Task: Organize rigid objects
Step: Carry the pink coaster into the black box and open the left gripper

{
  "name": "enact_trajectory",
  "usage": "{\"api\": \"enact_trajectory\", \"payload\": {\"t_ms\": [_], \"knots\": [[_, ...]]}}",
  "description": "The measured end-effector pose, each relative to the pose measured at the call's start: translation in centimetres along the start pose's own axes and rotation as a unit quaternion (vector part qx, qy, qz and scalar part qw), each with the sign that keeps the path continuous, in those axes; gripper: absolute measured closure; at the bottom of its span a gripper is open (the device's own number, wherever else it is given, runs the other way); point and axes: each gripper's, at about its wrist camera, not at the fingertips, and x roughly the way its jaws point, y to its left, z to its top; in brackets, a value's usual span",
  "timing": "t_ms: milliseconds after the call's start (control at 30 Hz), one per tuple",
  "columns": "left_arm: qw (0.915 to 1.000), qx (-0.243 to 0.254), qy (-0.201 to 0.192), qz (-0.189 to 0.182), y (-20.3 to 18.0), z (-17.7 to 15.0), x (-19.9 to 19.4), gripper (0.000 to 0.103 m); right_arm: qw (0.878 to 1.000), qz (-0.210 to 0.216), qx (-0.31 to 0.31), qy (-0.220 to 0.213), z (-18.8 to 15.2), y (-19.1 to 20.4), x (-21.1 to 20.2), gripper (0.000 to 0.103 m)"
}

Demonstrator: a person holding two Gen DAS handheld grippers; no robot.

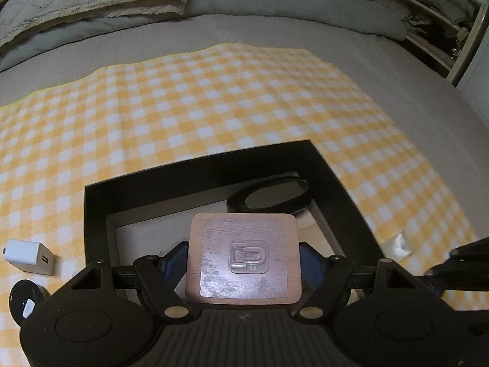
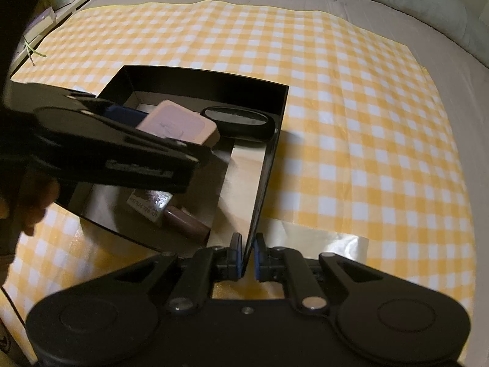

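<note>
left gripper point(image 1: 244, 260): clamped on the pink block point(image 1: 244, 257), blue pads pressing both side edges, jaws spread about block-width. Flat, sticker face up, so it can go down level.

block spot: hanging over the box point(image 1: 195, 165) interior, not on the floor yet by the looks of it. Right-wrist view shows it tilted a bit above the bottom, roughly 11 o'clock from the right gripper point(image 2: 247, 257).

right gripper: nearly closed, pinching the box's thin near wall between the pads at the 6 o'clock edge. Probably there to keep the light box from sliding on the cloth point(image 2: 366, 122) during the drop.

already in box: black oval thing point(image 1: 269, 195) at the far side, around 12 to 1 o'clock of the block. Small carton point(image 2: 149, 206) and a brown tube point(image 2: 186, 221) near the front wall, partly hidden under the left gripper.

free floor: bare patch between oval and carton, likely the landing spot.

outside box: white charger point(image 1: 29, 257) at 9 o'clock on the cloth, black round thing point(image 1: 26, 301) just below it, cut off by the gripper so can't tell what it is. Probably next in line.

progress guess: roughly midway, a few in, couple left.

watch out: tight fit beside the oval, could nudge it.
</note>
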Motion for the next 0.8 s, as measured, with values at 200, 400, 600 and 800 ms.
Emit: {"api": "enact_trajectory", "payload": {"t_ms": [200, 400, 600, 800], "knots": [[0.9998, -0.013, 0.013, 0.008, 0.3, 0.1, 1.3, 0.027, 1.000, -0.001, -0.002, 0.000, 0.0, 0.0, -0.1, 0.095], [0.9985, -0.051, 0.015, 0.012, 0.6, -0.5, 2.3, 0.027, 1.000, -0.001, -0.003, 0.000, 0.0, 0.1, -0.1, 0.095], [0.9962, -0.078, 0.037, 0.013, 0.5, -0.9, 2.4, 0.027, 1.000, -0.002, -0.004, 0.000, 0.0, 0.2, 0.0, 0.095], [0.9902, -0.129, 0.048, -0.020, 0.8, -1.2, 2.1, 0.026, 1.000, -0.003, -0.005, 0.000, 0.0, 0.1, 0.0, 0.094]]}}
